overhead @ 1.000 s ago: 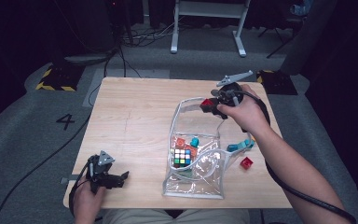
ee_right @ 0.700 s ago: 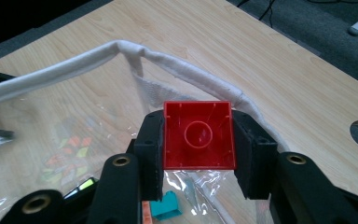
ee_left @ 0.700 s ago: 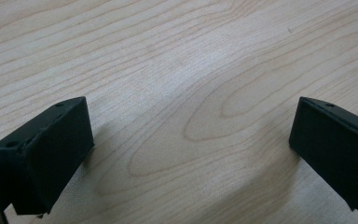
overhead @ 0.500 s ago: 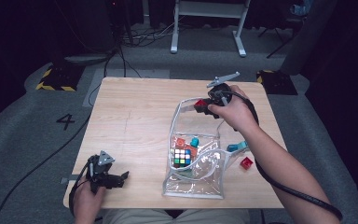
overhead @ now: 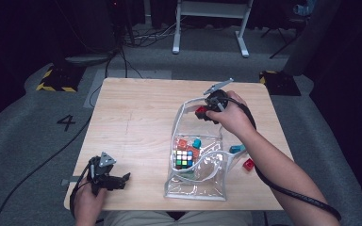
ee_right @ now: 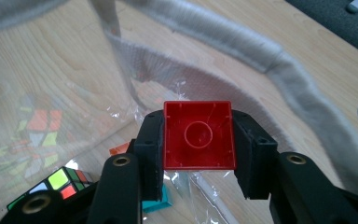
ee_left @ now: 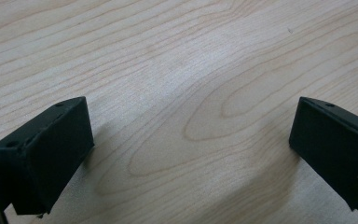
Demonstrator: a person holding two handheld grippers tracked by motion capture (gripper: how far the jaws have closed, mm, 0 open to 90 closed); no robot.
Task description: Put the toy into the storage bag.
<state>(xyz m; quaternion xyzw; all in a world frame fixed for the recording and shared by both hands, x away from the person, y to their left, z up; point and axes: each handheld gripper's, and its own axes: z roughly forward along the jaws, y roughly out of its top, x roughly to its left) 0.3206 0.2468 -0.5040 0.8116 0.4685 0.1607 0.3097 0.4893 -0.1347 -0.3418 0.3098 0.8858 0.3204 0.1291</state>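
Red block (ee_right: 199, 135) sits clamped in the right tool (ee_right: 198, 154), now carried over the clear pouch's (overhead: 202, 186) open mouth. Dropping it in looks next. Left tool (overhead: 107, 178) rests wide apart on the surface (overhead: 136, 117).

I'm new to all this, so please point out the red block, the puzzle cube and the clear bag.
red block (ee_right: 199, 136), right gripper view, on its hollow underside.
puzzle cube (overhead: 184, 158), high view, on its top face.
clear bag (overhead: 195, 190), high view, on its near wall.

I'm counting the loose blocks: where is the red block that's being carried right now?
The red block sits clamped between the right gripper's jaws, at the far open end of the clear bag, on the table's right half.
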